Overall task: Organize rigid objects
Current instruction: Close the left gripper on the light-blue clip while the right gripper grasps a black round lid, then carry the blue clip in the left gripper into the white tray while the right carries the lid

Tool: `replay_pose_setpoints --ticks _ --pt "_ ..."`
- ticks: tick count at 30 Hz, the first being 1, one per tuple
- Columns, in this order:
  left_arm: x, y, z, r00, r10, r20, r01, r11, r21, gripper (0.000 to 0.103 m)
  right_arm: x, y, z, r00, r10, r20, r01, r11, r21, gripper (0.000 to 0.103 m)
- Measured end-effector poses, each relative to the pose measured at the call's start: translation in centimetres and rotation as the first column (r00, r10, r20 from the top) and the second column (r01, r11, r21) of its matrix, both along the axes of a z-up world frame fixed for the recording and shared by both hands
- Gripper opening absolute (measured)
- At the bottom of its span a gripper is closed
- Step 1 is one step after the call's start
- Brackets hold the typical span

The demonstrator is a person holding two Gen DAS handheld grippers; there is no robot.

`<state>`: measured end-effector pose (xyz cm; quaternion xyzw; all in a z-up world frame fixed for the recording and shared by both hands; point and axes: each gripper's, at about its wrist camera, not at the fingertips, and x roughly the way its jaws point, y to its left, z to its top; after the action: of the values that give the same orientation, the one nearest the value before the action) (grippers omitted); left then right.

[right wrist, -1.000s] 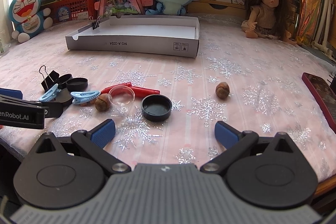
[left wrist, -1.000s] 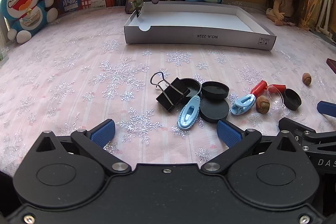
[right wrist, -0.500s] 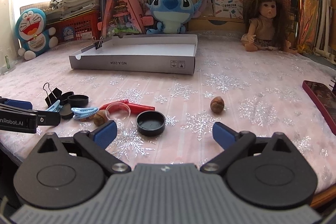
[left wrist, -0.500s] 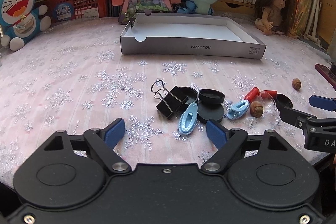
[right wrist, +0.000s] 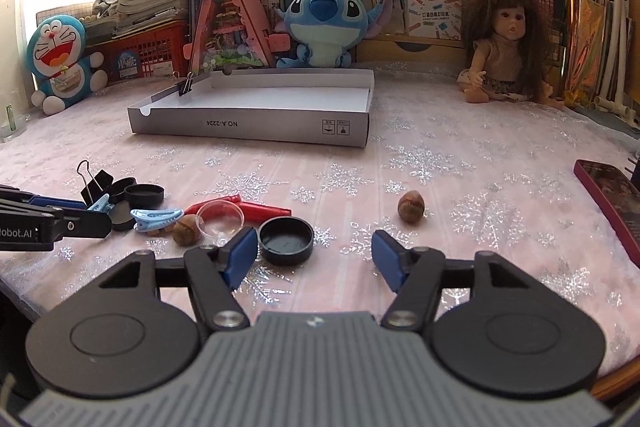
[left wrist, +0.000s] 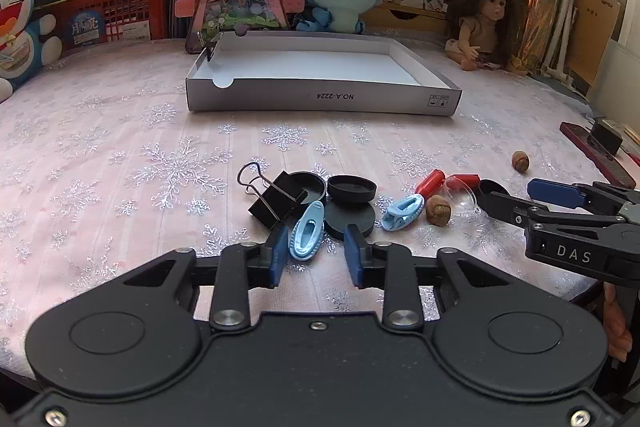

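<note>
Left gripper [left wrist: 316, 254] closing, nothing clamped, right gripper [right wrist: 314, 255] closing, empty; stray nut [right wrist: 411, 207] clearest from right wrist

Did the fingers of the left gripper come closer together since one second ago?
Yes. The left gripper has narrowed: its fingers were wider than the cluster of small things and now flank only the light blue clip, without pressing it; closing continues.

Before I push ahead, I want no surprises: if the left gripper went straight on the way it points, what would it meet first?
Probably the light blue clip, lying between the closing left gripper's pads, untouched; just beyond sits a flat black disc. Depth is uncertain.
</note>
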<state>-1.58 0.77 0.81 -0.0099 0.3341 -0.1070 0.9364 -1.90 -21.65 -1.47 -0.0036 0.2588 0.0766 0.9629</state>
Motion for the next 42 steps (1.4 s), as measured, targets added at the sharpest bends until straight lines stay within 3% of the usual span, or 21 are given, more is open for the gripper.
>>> replay_pose_setpoints --ticks 9,12,37,42 --pt "0.4 -0.1 -0.1 1.0 -0.019 -0.005 0.019 1.0 0.002 0.017 0.4 0.9 0.0 1.0 0.024 -0.001 -0.025 0.999 -0.021 0.054" --pt "0.5 -0.1 -0.1 1.0 -0.014 -0.003 0.014 1.0 0.001 0.015 0.6 1.0 -0.2 1.0 0.015 -0.012 -0.015 1.0 -0.021 0.038" --pt "1.8 -0.4 2.4 0.999 -0.032 0.033 0.033 0.999 -0.025 0.015 0.7 0.3 1.9 0.999 -0.018 0.034 0.018 1.0 -0.002 0.037" --pt "2.2 -0.3 2.7 0.999 -0.043 0.029 0.044 0.997 -0.059 0.015 1.0 0.2 2.0 0.999 -0.026 0.036 0.026 1.0 0.003 0.037"
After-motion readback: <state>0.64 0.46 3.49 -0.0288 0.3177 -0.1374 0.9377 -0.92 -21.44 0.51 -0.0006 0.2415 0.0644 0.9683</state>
